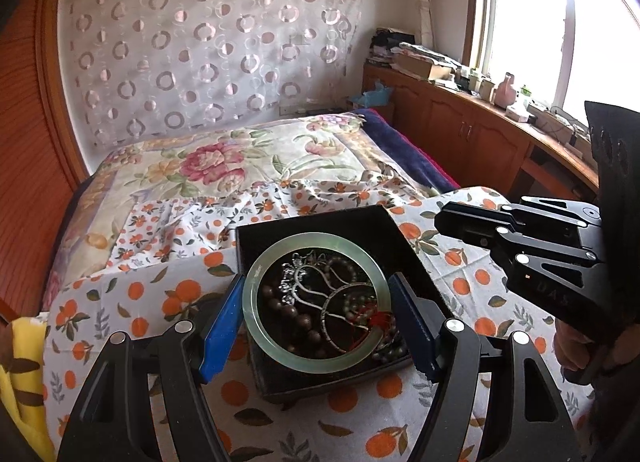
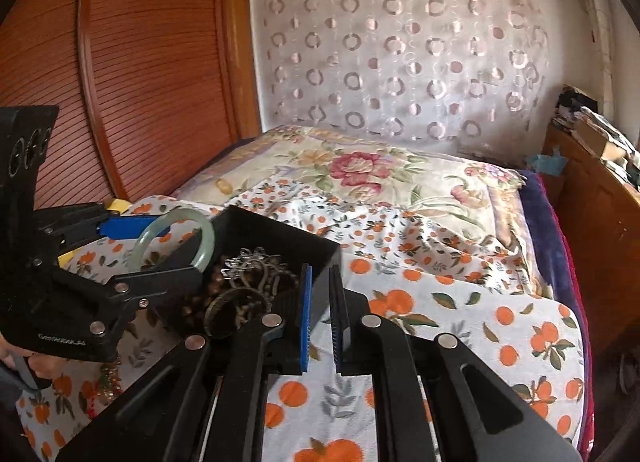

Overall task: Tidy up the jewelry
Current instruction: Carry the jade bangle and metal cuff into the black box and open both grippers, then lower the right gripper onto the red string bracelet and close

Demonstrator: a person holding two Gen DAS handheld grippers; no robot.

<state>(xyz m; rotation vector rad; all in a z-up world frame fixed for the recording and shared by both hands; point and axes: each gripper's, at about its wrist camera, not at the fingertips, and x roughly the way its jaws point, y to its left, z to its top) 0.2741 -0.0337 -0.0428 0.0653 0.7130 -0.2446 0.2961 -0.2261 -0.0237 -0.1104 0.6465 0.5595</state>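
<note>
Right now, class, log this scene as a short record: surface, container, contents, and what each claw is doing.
surface: bed cloth printed with oranges
container: black box, open top, resting on the cloth
contents: dark wooden beads, silver ornament, other tangled pieces
green bangle: held tilted over the box
left claw: blue pads on either side of the bangle, gripping it
right claw: narrowly open around the box's near wall, holding nothing else

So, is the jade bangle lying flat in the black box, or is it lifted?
Lifted. The left gripper clamps the jade bangle; in the right wrist view it stands tilted above the black box rim.
</note>
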